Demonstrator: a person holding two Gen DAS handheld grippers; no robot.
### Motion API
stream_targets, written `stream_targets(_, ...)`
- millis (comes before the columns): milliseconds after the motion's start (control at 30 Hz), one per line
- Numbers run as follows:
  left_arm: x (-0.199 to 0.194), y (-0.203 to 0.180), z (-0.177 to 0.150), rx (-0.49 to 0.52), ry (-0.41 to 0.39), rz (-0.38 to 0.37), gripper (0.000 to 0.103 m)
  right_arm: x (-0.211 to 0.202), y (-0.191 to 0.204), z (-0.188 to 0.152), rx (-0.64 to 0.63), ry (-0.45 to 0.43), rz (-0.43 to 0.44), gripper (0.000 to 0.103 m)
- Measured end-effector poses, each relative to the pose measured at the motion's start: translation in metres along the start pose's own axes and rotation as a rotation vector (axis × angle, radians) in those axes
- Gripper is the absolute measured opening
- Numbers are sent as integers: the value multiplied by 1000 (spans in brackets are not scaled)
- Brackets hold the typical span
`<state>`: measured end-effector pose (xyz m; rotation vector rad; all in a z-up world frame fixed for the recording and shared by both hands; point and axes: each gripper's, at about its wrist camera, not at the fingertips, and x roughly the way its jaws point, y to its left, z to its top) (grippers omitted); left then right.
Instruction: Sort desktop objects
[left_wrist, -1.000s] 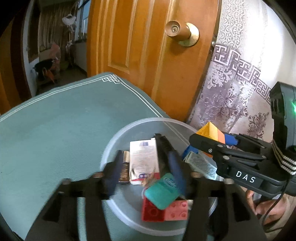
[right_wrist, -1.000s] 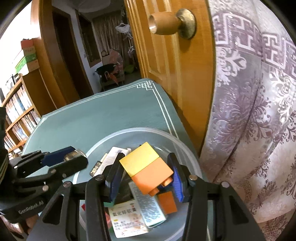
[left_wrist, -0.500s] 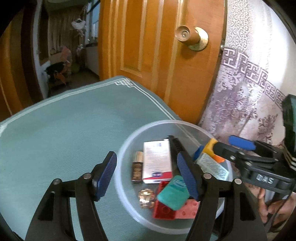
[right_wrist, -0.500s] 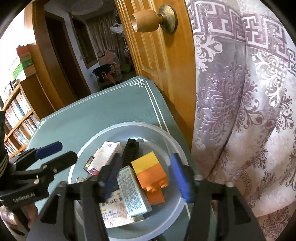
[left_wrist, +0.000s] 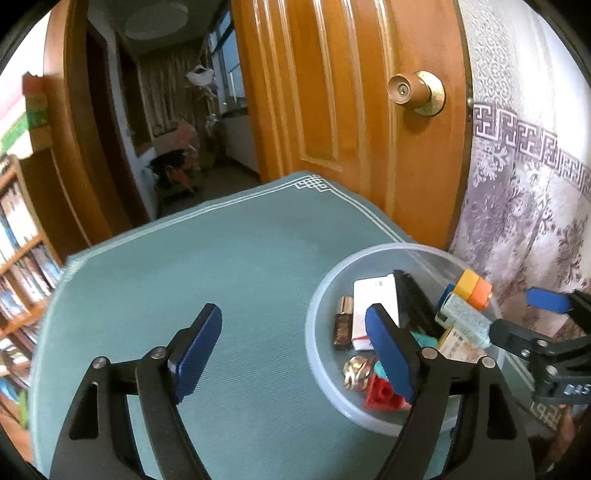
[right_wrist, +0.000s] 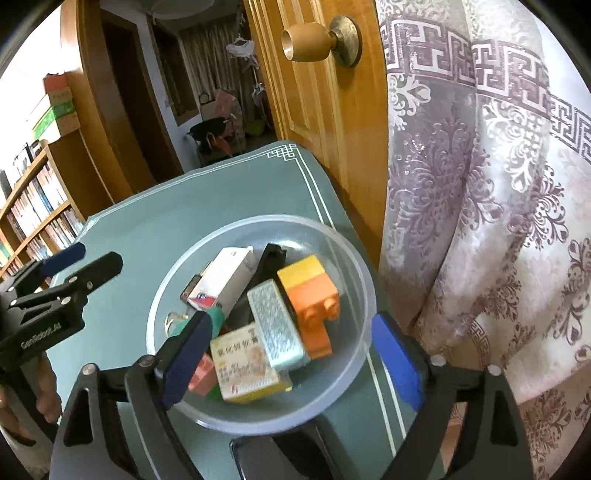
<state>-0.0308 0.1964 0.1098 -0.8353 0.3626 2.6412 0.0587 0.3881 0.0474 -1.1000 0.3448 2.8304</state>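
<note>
A clear round plastic bowl (right_wrist: 354, 273) (left_wrist: 317, 310) stands at the table's right edge. It holds a yellow-and-orange brick (right_wrist: 310, 291) (left_wrist: 474, 290), a white box (right_wrist: 225, 277) (left_wrist: 373, 295), a silver packet (right_wrist: 277, 328), a medicine box (right_wrist: 247, 365), a black clip (right_wrist: 271, 258), a red brick (left_wrist: 380, 393), a small brown bottle (left_wrist: 343, 325) and a gold ring (left_wrist: 356, 371). My left gripper (left_wrist: 291, 350) is open and empty, left of the bowl. My right gripper (right_wrist: 291, 358) is open and empty above the bowl's near side.
The table has a green cloth (left_wrist: 221, 266) with a white border. A wooden door (left_wrist: 351, 110) with a brass knob (left_wrist: 415, 92) stands behind it, and a patterned curtain (right_wrist: 480, 184) hangs at the right. Bookshelves (right_wrist: 33, 214) stand at the far left.
My right gripper opened and let the yellow-and-orange brick drop into the bowl, then drew back. My left gripper opened, released the teal item into the bowl and moved left and back.
</note>
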Motion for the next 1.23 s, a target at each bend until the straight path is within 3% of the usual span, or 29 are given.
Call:
stream_targets(67, -6, -4, -4, 14, 6, 12, 83, -6, 2, -4, -6, -8, -4, 103)
stream_targets(500, -46, -12, -33, -12, 10, -30, 83, -29, 15, -35, -25, 8, -22, 103)
stream_targets(1233, -55, -23, -48, -34, 36, -110, 83, -36, 21, -56, -30, 3, -36, 103)
